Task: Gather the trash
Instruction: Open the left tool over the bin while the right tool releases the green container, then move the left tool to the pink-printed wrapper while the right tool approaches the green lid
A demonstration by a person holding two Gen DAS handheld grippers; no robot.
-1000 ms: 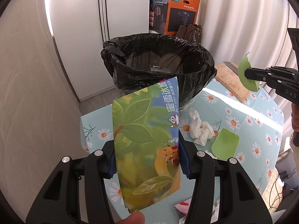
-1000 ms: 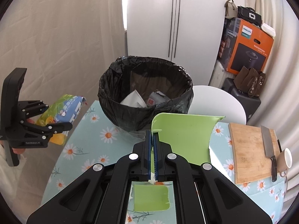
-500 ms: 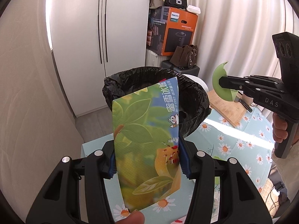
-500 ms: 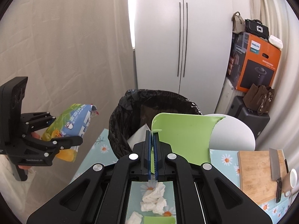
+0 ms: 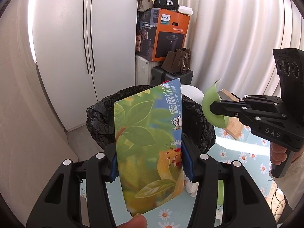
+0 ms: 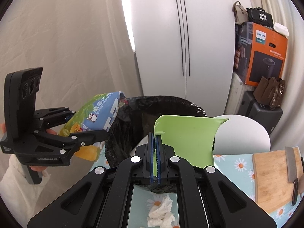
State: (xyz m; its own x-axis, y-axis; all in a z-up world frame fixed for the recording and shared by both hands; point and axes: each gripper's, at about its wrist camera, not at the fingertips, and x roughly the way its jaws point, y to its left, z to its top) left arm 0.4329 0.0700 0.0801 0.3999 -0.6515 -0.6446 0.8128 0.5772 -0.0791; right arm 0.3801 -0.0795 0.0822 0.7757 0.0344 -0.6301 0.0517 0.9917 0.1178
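My left gripper (image 5: 149, 152) is shut on a green and blue drink pouch (image 5: 150, 142), held upright in front of the black-lined trash bin (image 5: 98, 119). It also shows in the right wrist view (image 6: 96, 117), at the bin's left rim. My right gripper (image 6: 155, 142) is shut on a curved green plastic piece (image 6: 188, 138), held up in front of the bin (image 6: 161, 106). In the left wrist view the green piece (image 5: 210, 108) hangs at the bin's right side. A crumpled white tissue (image 6: 161, 214) lies on the daisy tablecloth (image 6: 239, 163) below my right gripper.
A wooden cutting board (image 6: 273, 174) with a cleaver (image 6: 291, 167) lies at the right. A white chair back (image 6: 241, 134) stands behind the bin. A white wardrobe (image 6: 182, 38), an orange box (image 6: 264, 57) and suitcases fill the back.
Both grippers have risen and pulled back from the bin with their loads. The bin's inside has dropped out of sight, and more of the wardrobe and wall shows.
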